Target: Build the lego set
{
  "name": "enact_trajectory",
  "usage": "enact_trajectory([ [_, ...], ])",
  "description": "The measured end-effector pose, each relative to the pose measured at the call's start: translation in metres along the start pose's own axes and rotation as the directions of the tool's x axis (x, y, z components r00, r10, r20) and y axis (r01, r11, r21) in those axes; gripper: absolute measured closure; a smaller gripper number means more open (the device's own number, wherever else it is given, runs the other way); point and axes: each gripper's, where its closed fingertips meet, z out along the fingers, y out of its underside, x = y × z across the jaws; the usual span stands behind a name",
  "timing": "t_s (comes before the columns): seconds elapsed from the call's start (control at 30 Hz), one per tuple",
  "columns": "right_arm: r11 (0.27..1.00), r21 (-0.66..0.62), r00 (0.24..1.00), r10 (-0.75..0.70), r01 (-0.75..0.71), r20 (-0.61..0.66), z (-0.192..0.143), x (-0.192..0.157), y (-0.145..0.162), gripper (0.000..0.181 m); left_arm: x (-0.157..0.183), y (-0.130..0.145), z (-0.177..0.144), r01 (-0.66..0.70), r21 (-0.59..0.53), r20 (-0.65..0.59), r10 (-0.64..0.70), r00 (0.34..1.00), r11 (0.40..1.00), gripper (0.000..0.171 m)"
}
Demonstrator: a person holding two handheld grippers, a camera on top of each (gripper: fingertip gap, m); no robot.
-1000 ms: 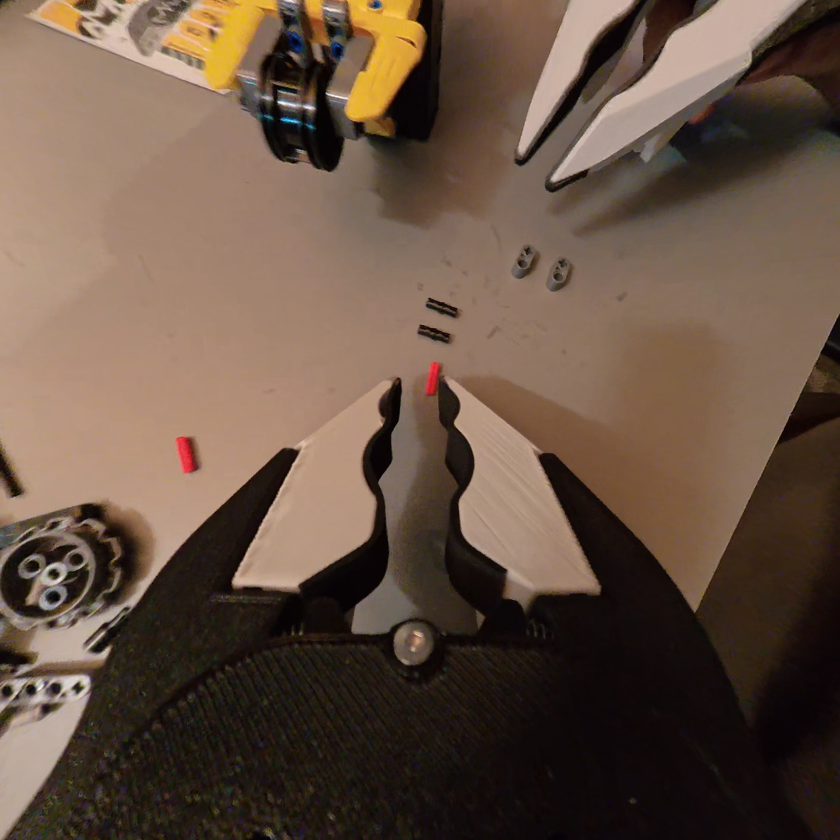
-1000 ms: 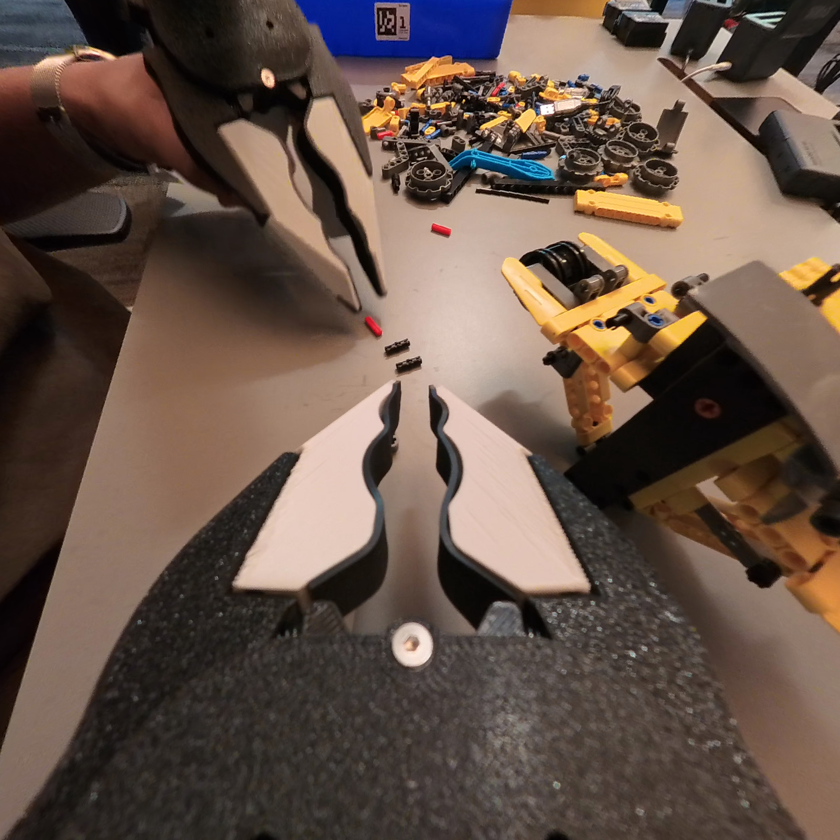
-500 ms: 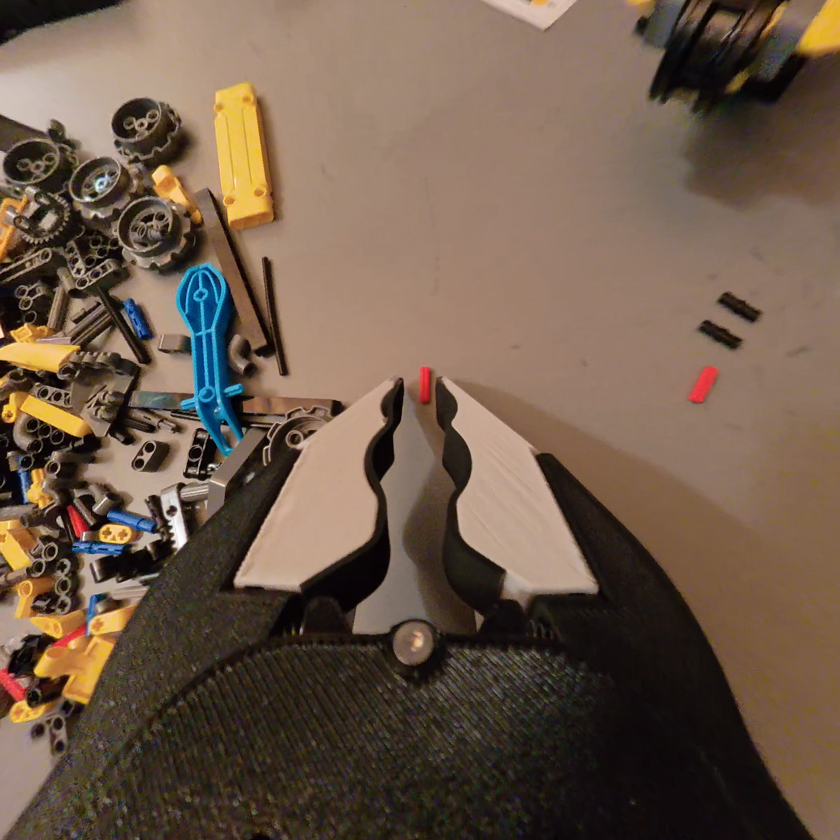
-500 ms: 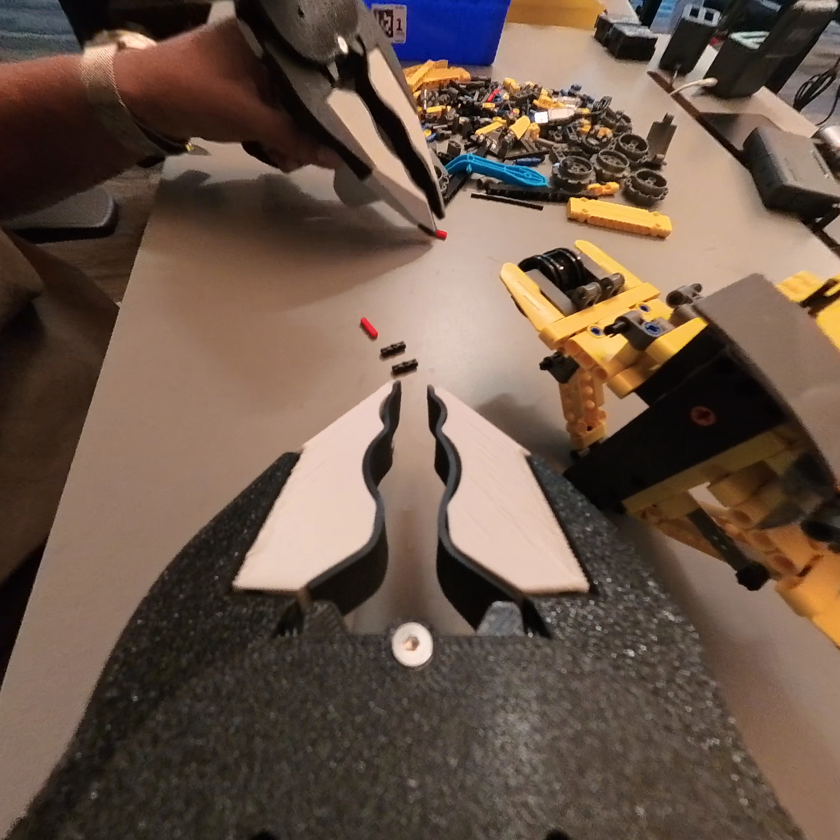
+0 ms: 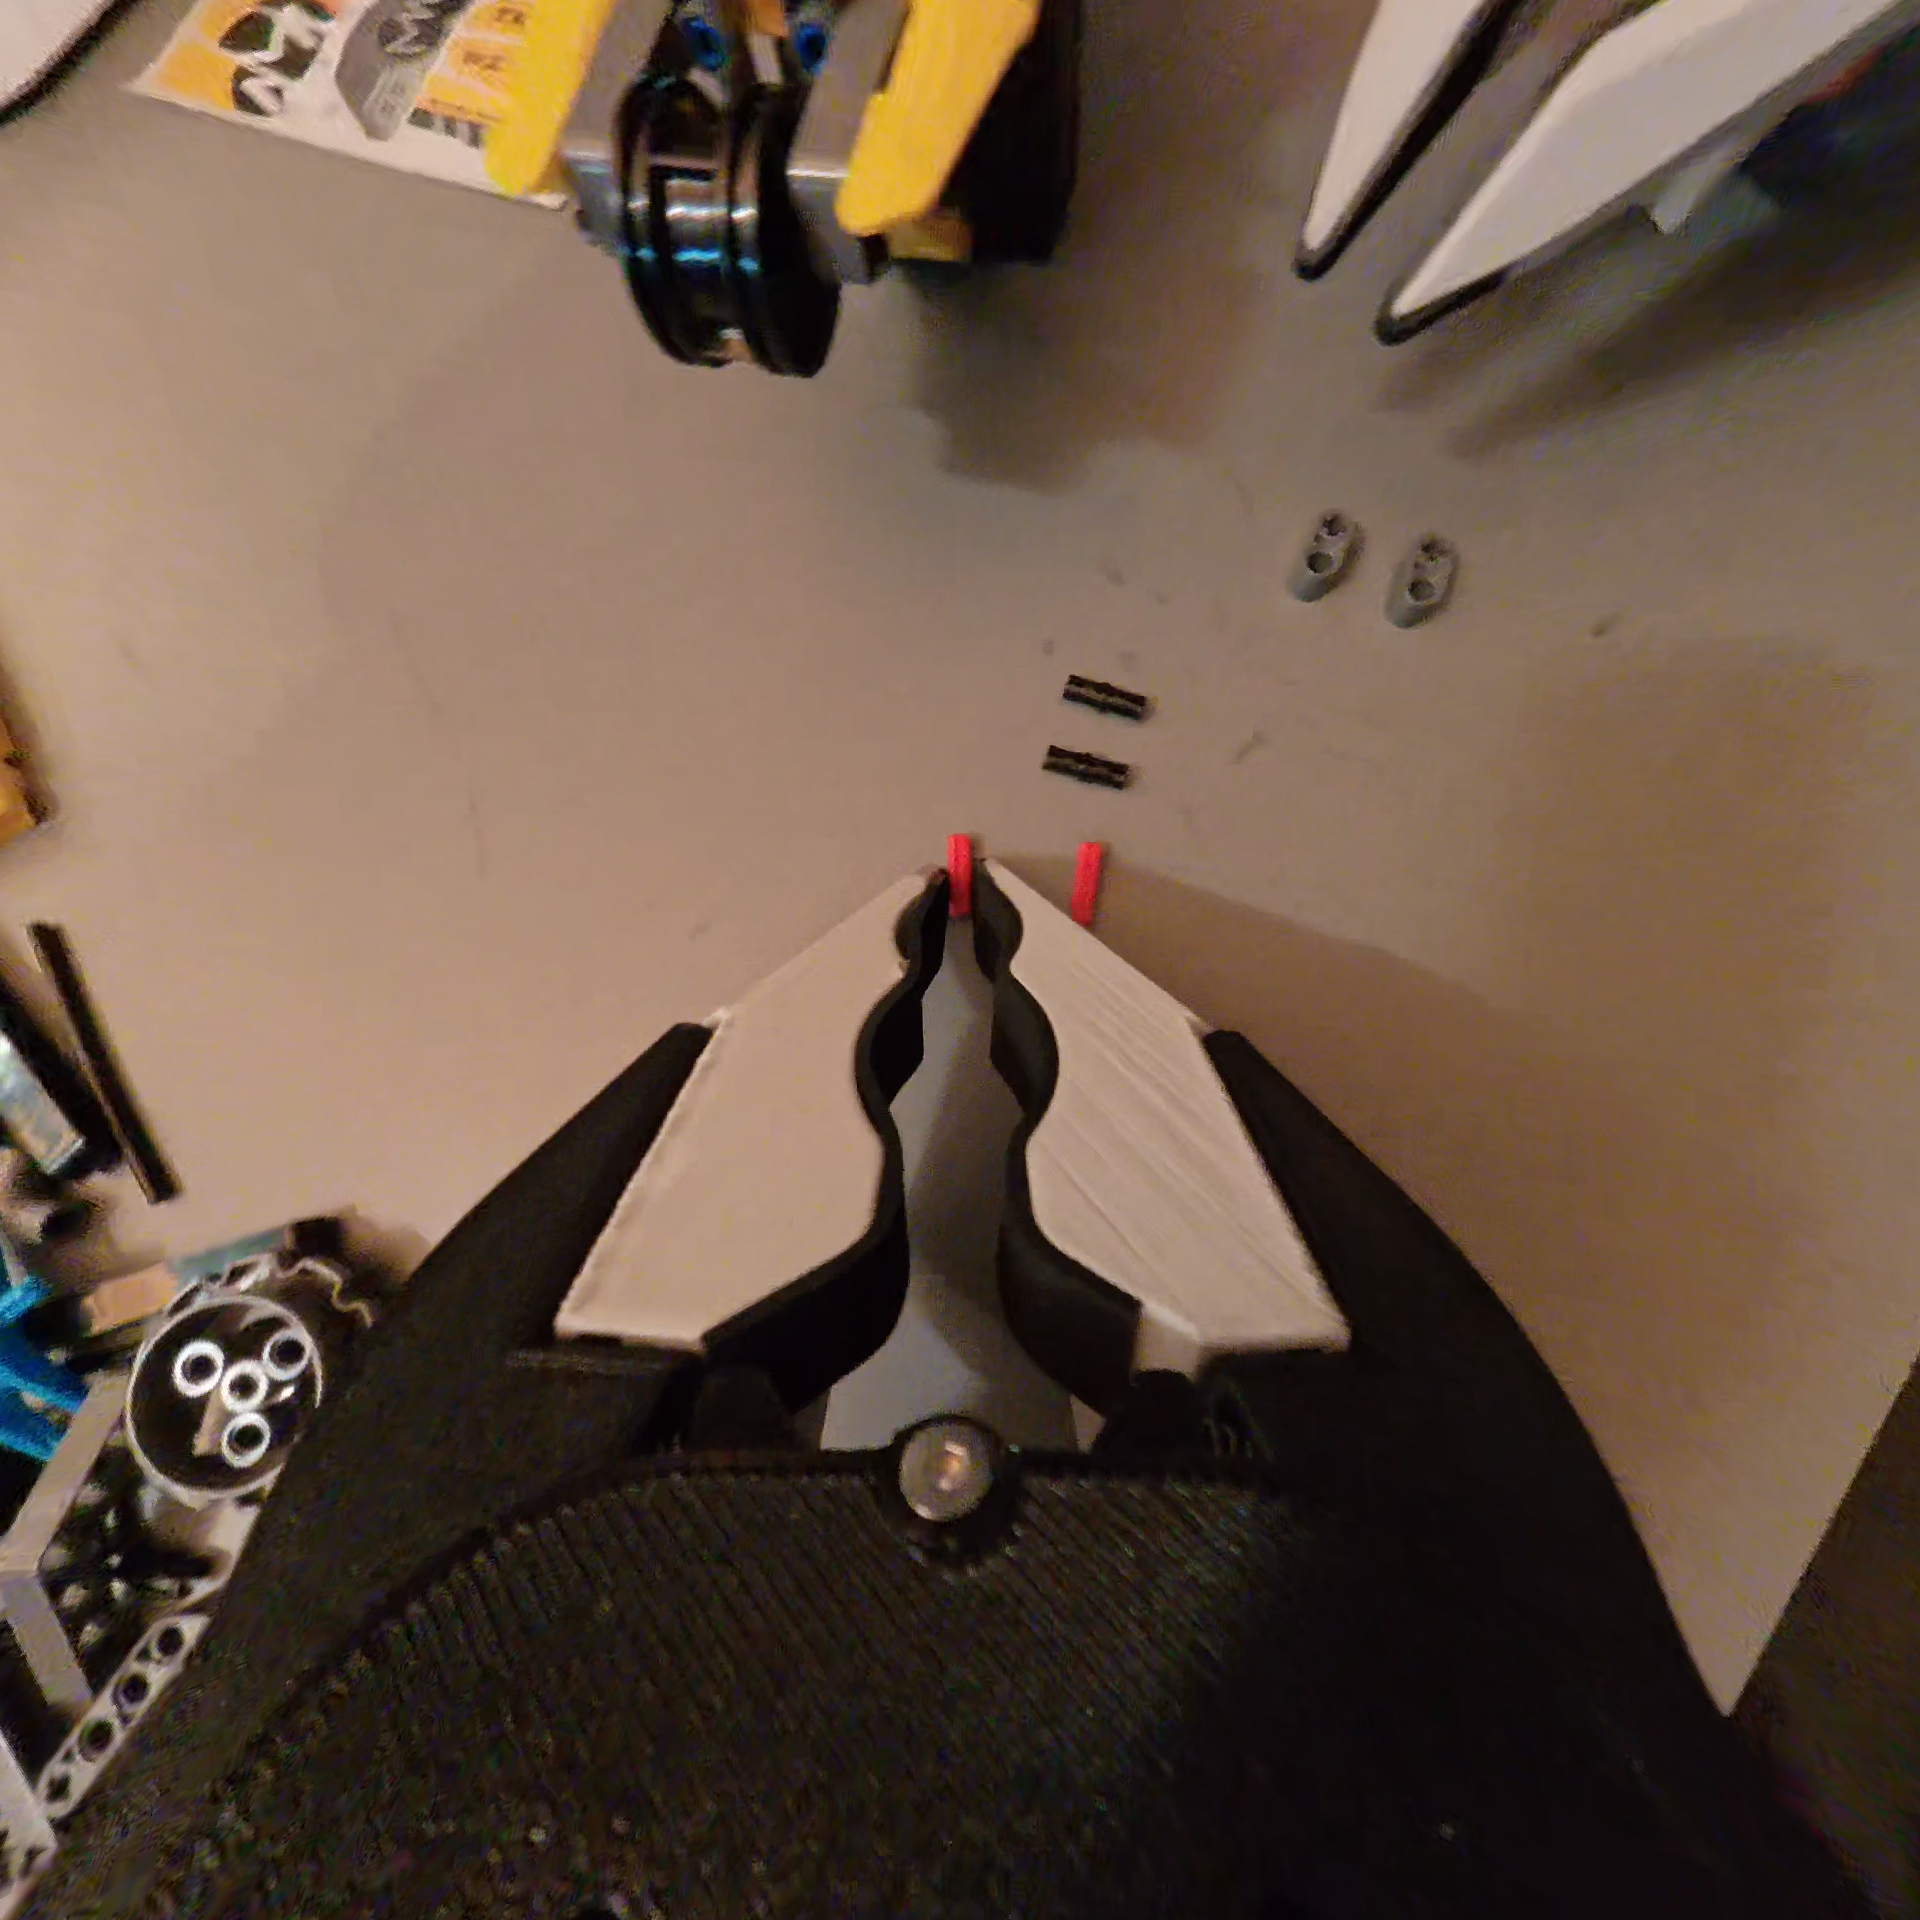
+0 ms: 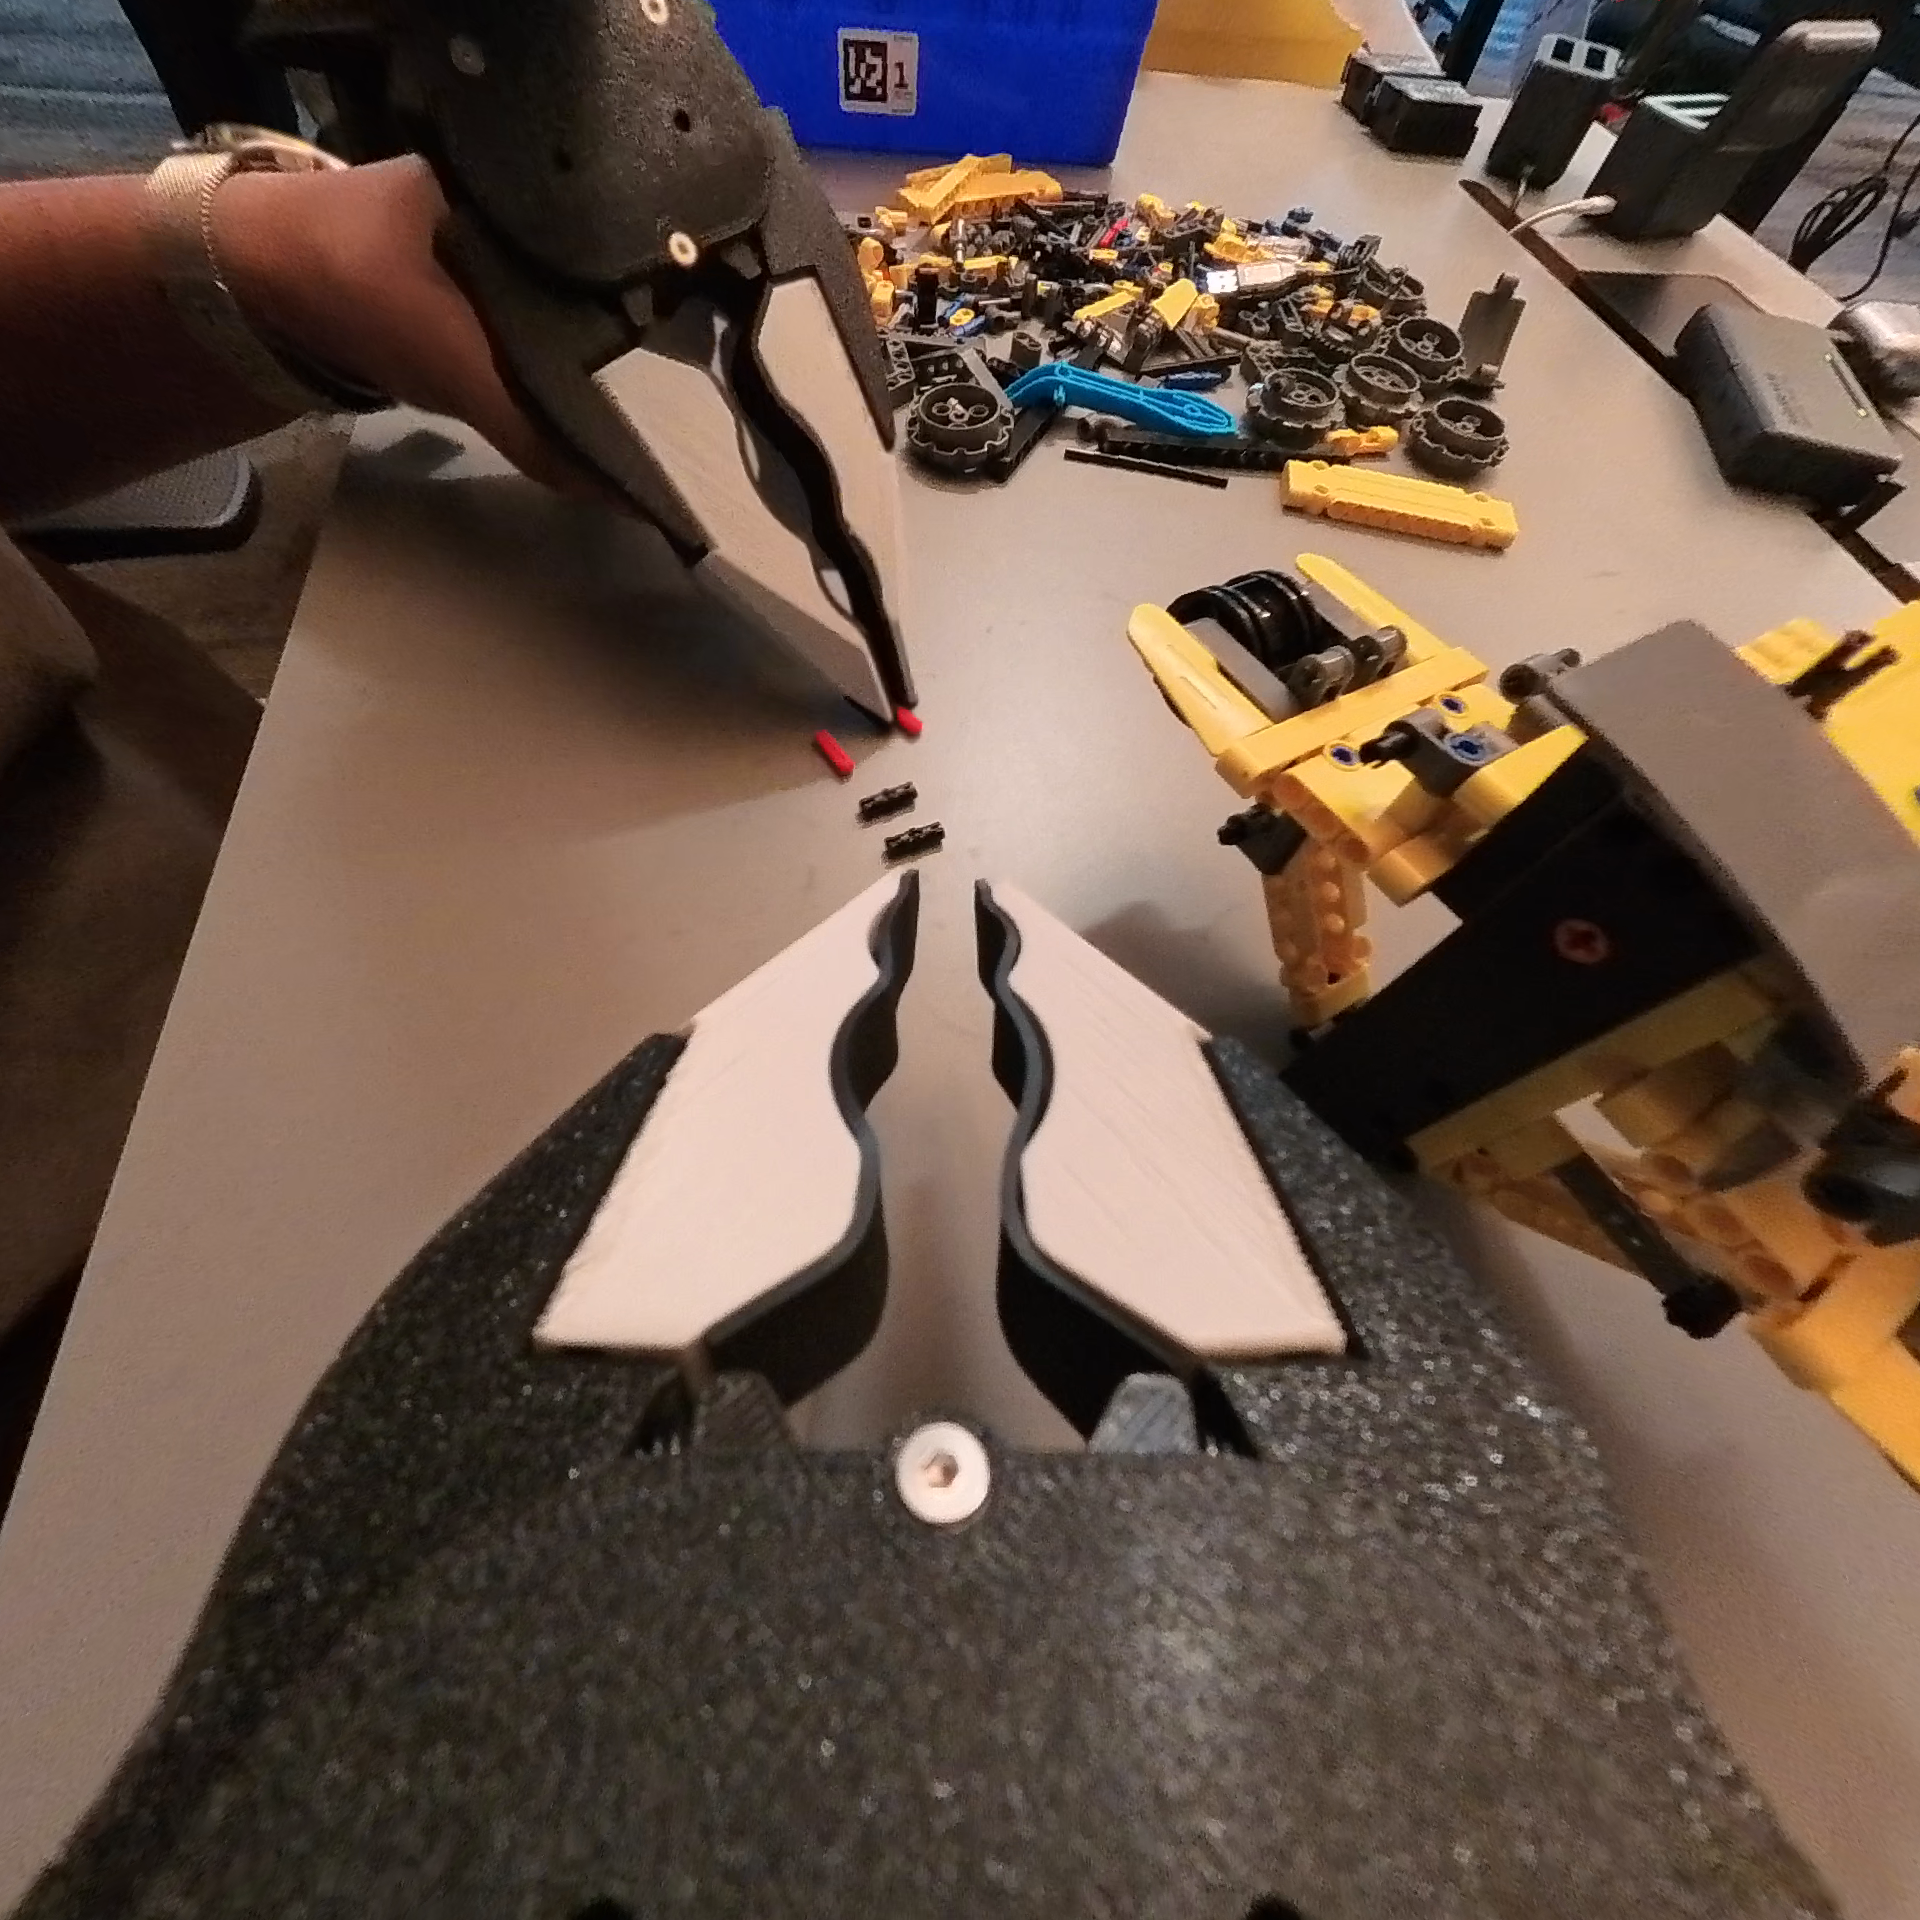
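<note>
Left gripper (image 5: 958, 883): I pinch a small red pin (image 5: 959, 875) just above the counter (image 5: 416, 623).
Beside it: second red pin (image 5: 1086, 883).
Right gripper (image 6: 945, 888): slightly parted, empty, near two black pins (image 6: 900, 819).

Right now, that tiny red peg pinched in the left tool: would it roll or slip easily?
Probably. The red peg looks round and smooth, so likely rolls. Only the left tool's very tips pinch it, so it may slip. Seems stiff, light plastic.

An office-like workroom: a long grey table (image 6: 520, 935) carrying black chargers (image 6: 1787, 405), a blue plastic bin (image 6: 987, 73) and carpeted floor (image 6: 62, 114).
</note>
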Motion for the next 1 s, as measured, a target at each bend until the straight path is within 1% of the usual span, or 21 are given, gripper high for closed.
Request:
enact_trajectory([
  [0.07,1.0,-0.001,1.0,0.001,-0.001,0.003,0.001,-0.001,0.0,0.171,0.01,-0.001,0.0,-0.02,-0.004,-0.062,0.019,0.998,1.0,0.171],
  [0.2,1.0,-0.005,1.0,0.003,-0.003,0.005,0.001,-0.001,0.001,0.171,0.012,0.001,-0.002,-0.036,-0.021,-0.074,0.034,0.997,0.999,0.171],
  [0.37,1.0,-0.005,1.0,0.007,-0.007,0.008,0.002,-0.001,0.002,0.171,0.012,0.002,-0.002,-0.01,-0.018,-0.121,0.008,0.993,1.0,0.169],
  [0.4,1.0,-0.006,1.0,0.007,-0.007,0.007,0.002,0.0,0.002,0.171,0.013,0.002,-0.003,-0.007,-0.017,-0.131,0.005,0.991,1.0,0.167],
  [0.43,1.0,-0.006,1.0,0.01,-0.01,0.008,0.002,0.0,0.002,0.171,0.013,0.002,-0.003,0.002,-0.018,-0.135,-0.004,0.991,1.0,0.16],
  [0.47,1.0,-0.004,1.0,0.016,-0.016,0.013,0.002,-0.001,0.002,0.171,0.01,0.001,-0.004,0.018,-0.017,-0.124,-0.02,0.992,1.0,0.156],
  [0.53,0.999,0.002,0.999,0.037,-0.037,0.031,0.002,-0.002,0.002,0.171,0.0,-0.007,-0.012,0.066,0.039,-0.099,-0.062,0.993,0.997,0.155],
  [0.63,0.998,0.011,0.998,0.059,-0.059,0.038,0.001,0.0,0.001,0.17,-0.009,-0.028,-0.031,0.158,0.175,-0.136,-0.135,0.981,0.972,0.156],
  [0.73,0.998,0.015,0.997,0.067,-0.067,0.037,0.001,0.001,0.001,0.17,-0.023,-0.039,-0.043,0.193,0.256,-0.129,-0.164,0.978,0.947,0.158],
  [0.87,0.999,0.026,0.998,0.046,-0.047,0.035,0.002,0.001,-0.002,0.17,-0.025,-0.055,-0.043,0.143,0.304,-0.134,-0.106,0.985,0.942,0.158],
  [0.93,0.998,0.065,0.999,-0.014,0.011,0.039,0.002,-0.003,-0.009,0.174,-0.022,-0.068,-0.04,0.084,0.33,-0.137,-0.041,0.99,0.94,0.16],
  [1.0,0.989,0.114,0.995,-0.095,0.095,-0.002,0.003,-0.003,-0.017,0.177,-0.021,-0.081,-0.034,0.005,0.364,-0.121,0.042,0.992,0.931,0.162],
])
